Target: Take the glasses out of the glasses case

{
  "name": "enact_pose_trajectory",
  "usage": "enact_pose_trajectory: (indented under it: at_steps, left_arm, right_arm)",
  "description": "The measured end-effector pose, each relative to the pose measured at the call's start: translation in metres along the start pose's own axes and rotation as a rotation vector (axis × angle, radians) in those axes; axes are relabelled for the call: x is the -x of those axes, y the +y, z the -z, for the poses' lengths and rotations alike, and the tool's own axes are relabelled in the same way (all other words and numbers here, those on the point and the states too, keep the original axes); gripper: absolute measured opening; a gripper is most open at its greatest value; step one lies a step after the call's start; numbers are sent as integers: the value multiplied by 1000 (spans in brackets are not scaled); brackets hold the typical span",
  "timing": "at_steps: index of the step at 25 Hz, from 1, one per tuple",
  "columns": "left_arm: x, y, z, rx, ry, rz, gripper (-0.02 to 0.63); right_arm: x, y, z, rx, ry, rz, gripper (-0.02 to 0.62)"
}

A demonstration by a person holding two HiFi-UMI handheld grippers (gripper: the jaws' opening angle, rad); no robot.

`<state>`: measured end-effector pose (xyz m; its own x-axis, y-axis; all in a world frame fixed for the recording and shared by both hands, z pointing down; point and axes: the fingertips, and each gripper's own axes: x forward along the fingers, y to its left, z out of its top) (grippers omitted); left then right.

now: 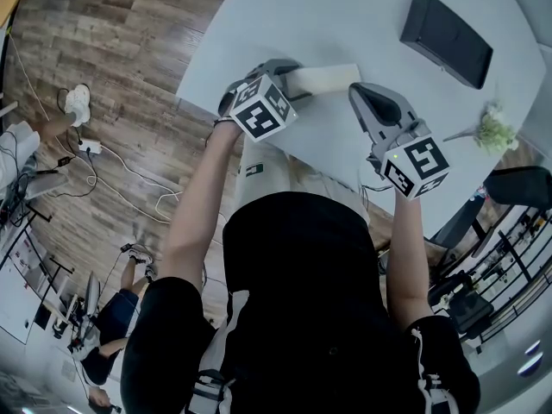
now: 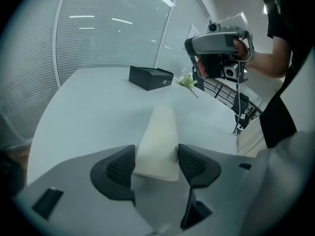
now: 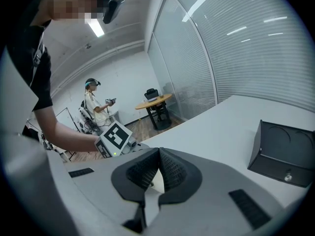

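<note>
Left claw clamped across glasses case on worktop; right claw shut, empty. Pin base firmly, pry lid with right, slowly.

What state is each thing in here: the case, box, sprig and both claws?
case: closed, lying flat on the table, glasses not out.
left claw: shut on the case, across its width.
right claw: shut, empty.
box: closed, on the table.
sprig: lying on the table.
</note>
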<state>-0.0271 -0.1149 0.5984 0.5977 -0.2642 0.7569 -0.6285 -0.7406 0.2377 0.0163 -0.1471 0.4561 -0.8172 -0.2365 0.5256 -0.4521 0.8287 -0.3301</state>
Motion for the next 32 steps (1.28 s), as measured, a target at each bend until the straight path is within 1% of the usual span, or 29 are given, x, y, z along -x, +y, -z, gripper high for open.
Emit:
enact_pose_trajectory:
  at_steps: [3,18,24,28,32]
  left_arm:
    - [3,-2,0,-20,-2,-38,285]
    - [7,-21,-3,-240,21,-319,284]
    - [11,-27,-4,-306,20,-413,284]
    - [11,-31,-2,-352,20,-470,282]
    - [9,-33,-3,-373,26,-507,282]
  right_arm:
    - [1,1,-2,6,0,-3,17]
    - [10,-2,9,51,11,-3,17]
    - [5,-4,20,118,60,13,17]
    - [-5,-8,30,138,81,10,17]
    - [-18,-16,41,183,122,17,17]
